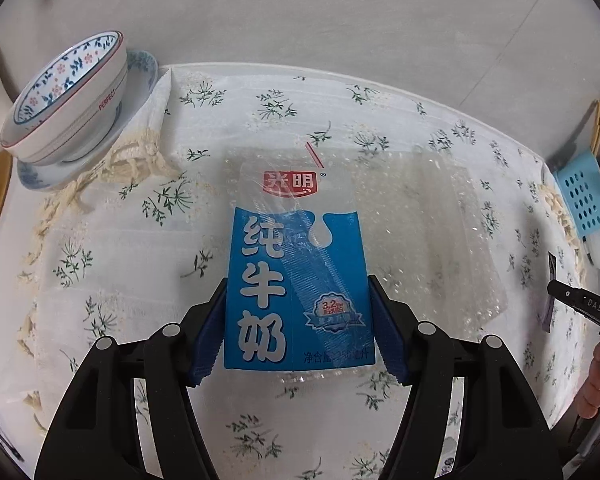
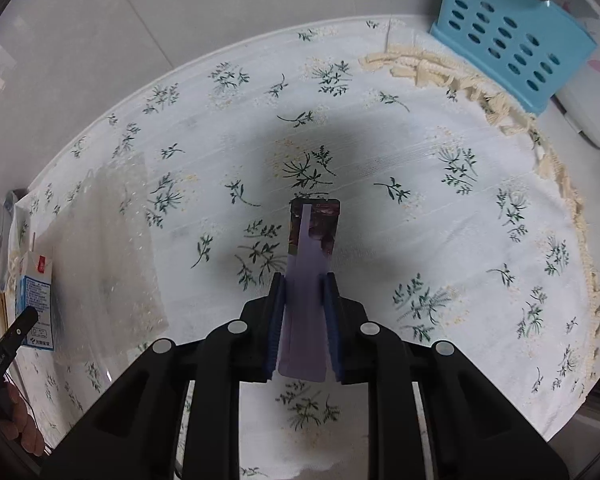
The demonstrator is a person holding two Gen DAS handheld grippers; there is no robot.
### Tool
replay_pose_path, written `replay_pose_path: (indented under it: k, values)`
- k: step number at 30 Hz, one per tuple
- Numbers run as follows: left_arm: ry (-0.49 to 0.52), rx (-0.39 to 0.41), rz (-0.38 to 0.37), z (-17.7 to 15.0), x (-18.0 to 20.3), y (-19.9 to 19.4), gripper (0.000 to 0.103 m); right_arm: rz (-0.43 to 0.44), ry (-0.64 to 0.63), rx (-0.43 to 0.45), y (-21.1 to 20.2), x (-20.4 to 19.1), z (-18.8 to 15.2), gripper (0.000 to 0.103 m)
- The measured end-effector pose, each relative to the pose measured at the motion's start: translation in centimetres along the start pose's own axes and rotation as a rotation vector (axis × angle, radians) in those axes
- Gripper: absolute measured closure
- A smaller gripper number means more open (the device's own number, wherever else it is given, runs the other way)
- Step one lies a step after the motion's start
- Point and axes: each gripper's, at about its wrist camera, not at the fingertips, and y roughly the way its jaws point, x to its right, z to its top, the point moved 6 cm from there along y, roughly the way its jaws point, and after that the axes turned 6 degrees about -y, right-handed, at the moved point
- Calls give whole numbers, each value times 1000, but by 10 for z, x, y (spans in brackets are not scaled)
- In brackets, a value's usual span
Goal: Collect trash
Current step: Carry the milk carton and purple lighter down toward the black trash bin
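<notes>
A blue and white milk carton (image 1: 296, 272) with a straw on its front stands between my left gripper's (image 1: 298, 292) blue pads, which press on both its sides just above the flowered tablecloth (image 1: 140, 240). The same carton (image 2: 34, 300) shows at the far left of the right wrist view. My right gripper (image 2: 304, 284) is shut on a flat purple wrapper (image 2: 306, 264) that sticks out past its fingertips, its dark printed end uppermost. A clear crinkled plastic sheet (image 1: 432, 232) lies on the cloth right of the carton, also seen as clear plastic (image 2: 108, 248).
A flower-patterned bowl (image 1: 66, 96) sits tilted on a saucer at the far left edge of the table. A light blue perforated basket (image 2: 512, 28) stands off the table's far right corner, beside a white appliance (image 2: 588, 92). A hand (image 1: 596, 384) holds the other gripper.
</notes>
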Motion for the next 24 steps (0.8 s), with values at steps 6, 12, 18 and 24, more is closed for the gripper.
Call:
replay_pose_path:
  k: [6,12,18,24]
  values:
    - [46,20,-11,-13,15,-21,39,-10,-27,49,-26,5,-20,85]
    - [60,14,-33,-31,24,-36,39,-7,-48,95,-47,-4,-36,85]
    - [77,6,-38,-52,30,-47,39,-13,-76,142,-72,-12,-54,85]
    - [93,7,-47,-78,31,-63,39,-23,-121,189,-99,-21,-73,85]
